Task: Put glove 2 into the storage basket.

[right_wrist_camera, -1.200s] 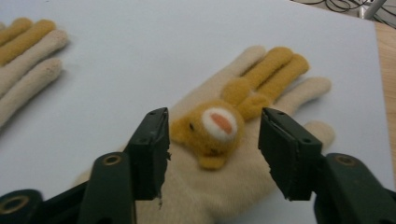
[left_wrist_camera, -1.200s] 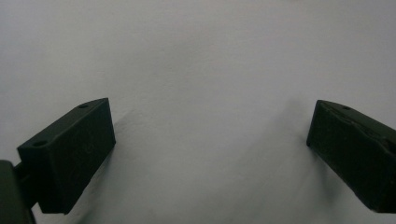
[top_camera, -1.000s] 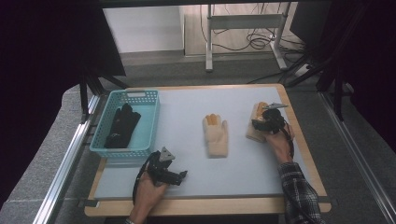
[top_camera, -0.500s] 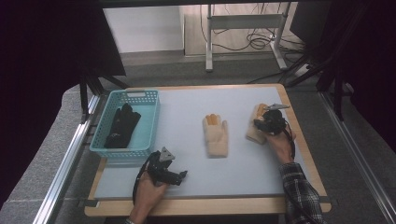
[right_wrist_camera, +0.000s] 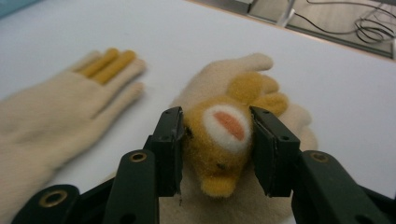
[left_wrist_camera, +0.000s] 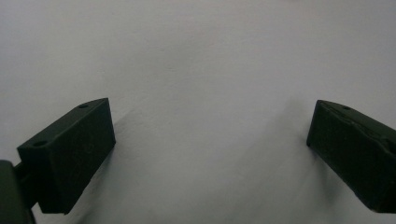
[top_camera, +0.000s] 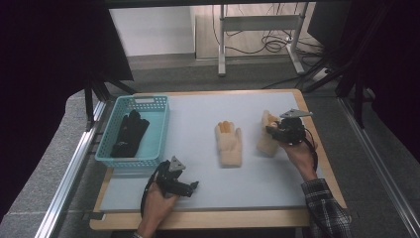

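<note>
Right tongs (right_wrist_camera: 215, 140) grip cream glove (right_wrist_camera: 243, 121) by its padding; my left tongs (left_wrist_camera: 205, 154) wide, idle; black gloves (top_camera: 130, 134) already in basket (top_camera: 148, 105), two cream ones left.

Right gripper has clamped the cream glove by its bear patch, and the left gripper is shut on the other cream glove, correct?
Not quite. The left gripper is open over bare table, as the left gripper view shows. The right gripper does clamp the glove by its bear patch.

On the table (top_camera: 208, 106), bare room lies from the middle toward 6 o'clock, while a basket (top_camera: 148, 161) blocks 9 o'clock and two cream gloves (top_camera: 230, 144) lie toward 3 o'clock.
</note>
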